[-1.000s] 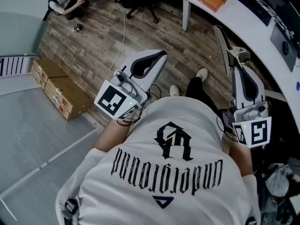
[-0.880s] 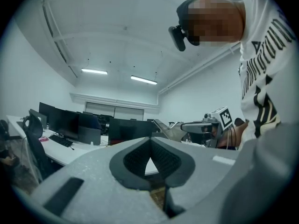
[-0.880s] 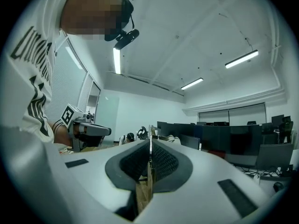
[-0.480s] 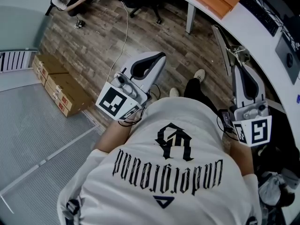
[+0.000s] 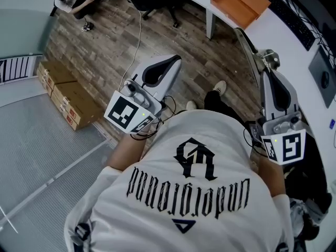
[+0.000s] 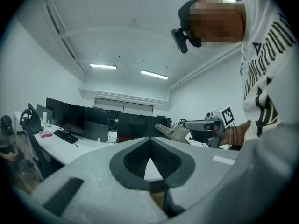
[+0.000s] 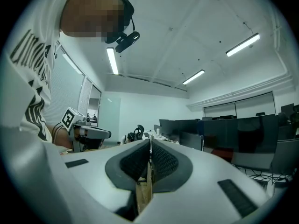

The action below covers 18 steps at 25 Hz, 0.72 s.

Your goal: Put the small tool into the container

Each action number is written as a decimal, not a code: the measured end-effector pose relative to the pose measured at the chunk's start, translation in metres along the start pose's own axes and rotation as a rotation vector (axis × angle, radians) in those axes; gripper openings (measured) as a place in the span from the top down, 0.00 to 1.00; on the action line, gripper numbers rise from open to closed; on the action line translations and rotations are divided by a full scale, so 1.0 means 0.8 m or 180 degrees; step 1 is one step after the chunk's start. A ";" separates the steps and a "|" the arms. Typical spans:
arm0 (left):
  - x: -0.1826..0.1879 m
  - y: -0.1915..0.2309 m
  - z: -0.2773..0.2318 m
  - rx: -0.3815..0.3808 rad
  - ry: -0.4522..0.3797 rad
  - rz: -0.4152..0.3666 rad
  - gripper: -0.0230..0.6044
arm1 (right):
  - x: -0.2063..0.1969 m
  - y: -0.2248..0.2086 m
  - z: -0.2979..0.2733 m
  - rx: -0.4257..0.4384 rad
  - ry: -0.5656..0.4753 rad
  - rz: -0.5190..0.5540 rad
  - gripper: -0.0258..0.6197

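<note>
At chest height, in front of the shirt (image 5: 194,193), both units point level. On the left gripper (image 6: 150,143) the jaw tips touch, a narrow V gap stands behind them, and nothing lies between. On the right gripper (image 7: 150,143) the jaws are pressed flat together; whether anything thin is pinched cannot be told. Further out in the head view lies the floor (image 5: 105,46), with cartons (image 5: 71,96) at 9 o'clock. The desk (image 5: 294,46) curves from 12 to 3 o'clock, and the orange box (image 5: 239,1) lies on it at 1 o'clock. The small tool cannot be made out in any view.
</note>
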State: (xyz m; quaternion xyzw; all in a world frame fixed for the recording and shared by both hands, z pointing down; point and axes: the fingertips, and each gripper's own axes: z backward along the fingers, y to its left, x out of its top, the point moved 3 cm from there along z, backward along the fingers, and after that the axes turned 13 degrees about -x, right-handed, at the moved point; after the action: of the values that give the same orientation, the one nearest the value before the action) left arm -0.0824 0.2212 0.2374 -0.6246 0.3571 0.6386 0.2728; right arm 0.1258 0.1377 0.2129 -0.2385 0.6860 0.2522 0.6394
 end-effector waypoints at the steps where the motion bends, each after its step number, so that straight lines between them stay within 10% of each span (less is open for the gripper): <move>1: 0.001 0.008 -0.013 0.0009 0.0003 -0.0006 0.94 | -0.001 -0.012 -0.007 0.0007 0.0002 -0.0005 0.92; 18: 0.030 0.055 -0.182 0.0012 -0.0048 -0.0122 0.94 | 0.009 -0.167 -0.049 0.0043 -0.0058 0.0072 0.92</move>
State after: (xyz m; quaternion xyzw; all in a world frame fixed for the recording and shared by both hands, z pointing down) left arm -0.0313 0.0766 0.2236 -0.6261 0.3442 0.6372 0.2889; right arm 0.1824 0.0103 0.2025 -0.2241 0.6845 0.2569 0.6444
